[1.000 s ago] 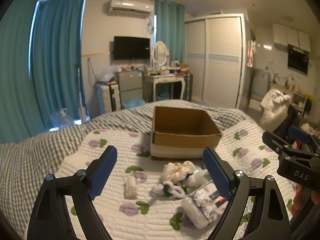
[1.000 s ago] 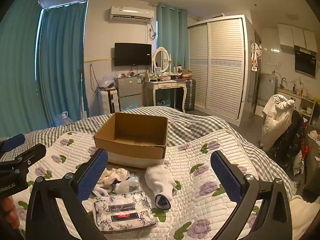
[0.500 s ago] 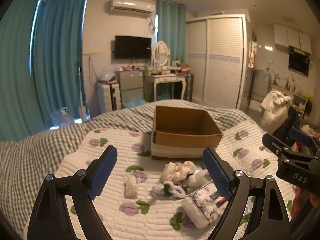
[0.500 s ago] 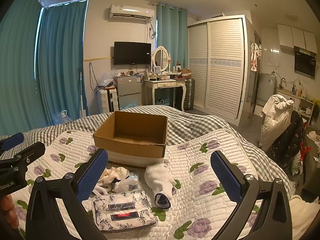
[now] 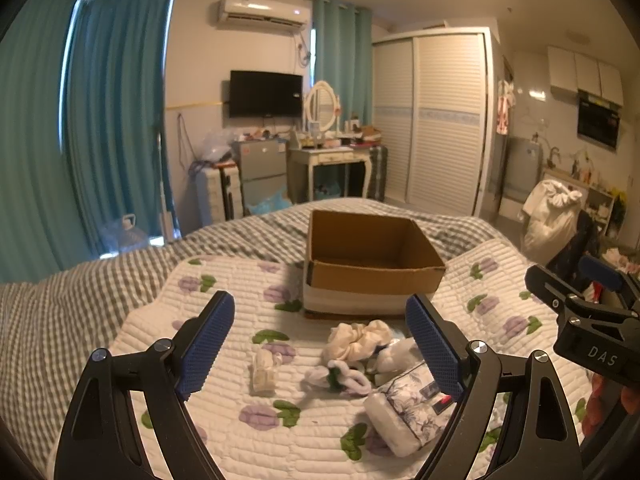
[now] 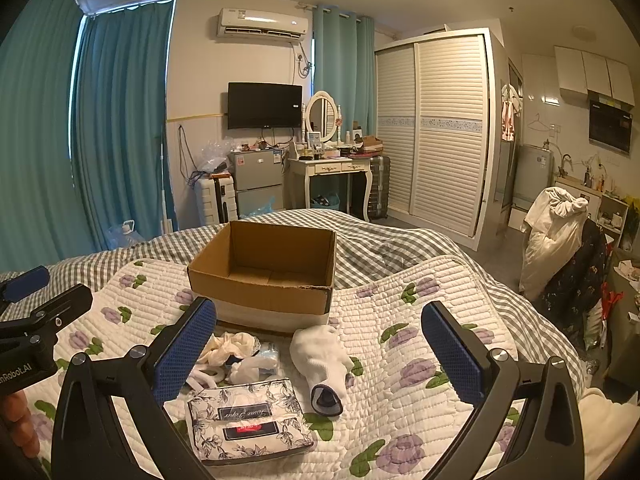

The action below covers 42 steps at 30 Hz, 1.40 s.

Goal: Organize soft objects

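Spreading wide, the 2 blue-padded fingers (image 5: 208, 344) of the left gripper (image 5: 320, 344) hold nothing and hang above the bed. The 2 blue-padded fingers (image 6: 450, 354) of the right gripper (image 6: 320, 354) are wide apart too, with nothing between them.

Under the left gripper lies a small cream rolled cloth (image 5: 264, 372) by itself on the white quilt with purple flowers (image 5: 224, 280). Near it is a little pile: a cream ruffled scrunchie (image 5: 356, 338), a white and green fluffy piece (image 5: 340, 376) and a soft pouch with a blue flower print (image 5: 404, 408). The pouch touches the pile on its near side.

From the right gripper's camera, the flower pouch (image 6: 248, 420) lies closest. A white sock with a dark blue toe (image 6: 324, 364) lies just beside it, on the quilt. The cream scrunchie (image 6: 232, 346) sits behind the pouch, near the left finger pad.

Behind all the soft things stands an open brown cardboard box (image 6: 264, 276). It sits on the quilt, just past the pile. A grey and white checked blanket (image 6: 380, 248) covers the bed behind the box.
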Each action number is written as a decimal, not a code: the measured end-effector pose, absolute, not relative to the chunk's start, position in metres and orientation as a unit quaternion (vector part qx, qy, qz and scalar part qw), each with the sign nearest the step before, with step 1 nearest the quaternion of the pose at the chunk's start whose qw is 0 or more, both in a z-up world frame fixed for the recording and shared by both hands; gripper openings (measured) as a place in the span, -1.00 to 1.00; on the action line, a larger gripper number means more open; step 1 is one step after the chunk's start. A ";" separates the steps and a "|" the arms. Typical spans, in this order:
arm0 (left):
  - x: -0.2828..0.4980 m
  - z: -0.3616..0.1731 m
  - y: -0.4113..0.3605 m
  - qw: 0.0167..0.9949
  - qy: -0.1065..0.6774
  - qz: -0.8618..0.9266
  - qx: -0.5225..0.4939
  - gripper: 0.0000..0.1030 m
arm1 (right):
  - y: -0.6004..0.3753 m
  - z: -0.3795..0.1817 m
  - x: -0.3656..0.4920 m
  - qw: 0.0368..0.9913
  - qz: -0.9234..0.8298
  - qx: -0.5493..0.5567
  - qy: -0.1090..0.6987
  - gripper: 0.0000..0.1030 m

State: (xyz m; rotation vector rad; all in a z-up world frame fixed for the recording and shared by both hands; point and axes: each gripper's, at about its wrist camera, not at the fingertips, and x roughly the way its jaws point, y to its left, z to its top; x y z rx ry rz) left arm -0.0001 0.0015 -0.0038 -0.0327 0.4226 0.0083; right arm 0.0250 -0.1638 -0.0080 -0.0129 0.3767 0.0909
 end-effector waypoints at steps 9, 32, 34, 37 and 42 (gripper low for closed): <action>-0.001 -0.003 0.001 0.978 0.210 0.004 -0.016 0.72 | -0.163 -0.011 0.024 0.981 0.046 -0.007 0.189 1.00; -0.001 -0.003 0.001 0.978 0.210 0.005 -0.016 0.72 | -0.162 -0.011 0.026 0.981 0.046 -0.008 0.190 1.00; -0.001 -0.003 0.001 0.978 0.210 0.005 -0.016 0.72 | -0.162 -0.012 0.026 0.981 0.046 -0.008 0.190 1.00; -0.001 -0.003 0.000 0.977 0.210 0.005 -0.016 0.72 | -0.162 -0.011 0.026 0.981 0.046 -0.008 0.190 1.00; -0.001 -0.003 0.001 0.977 0.210 0.005 -0.016 0.72 | -0.162 -0.011 0.026 0.981 0.046 -0.009 0.190 1.00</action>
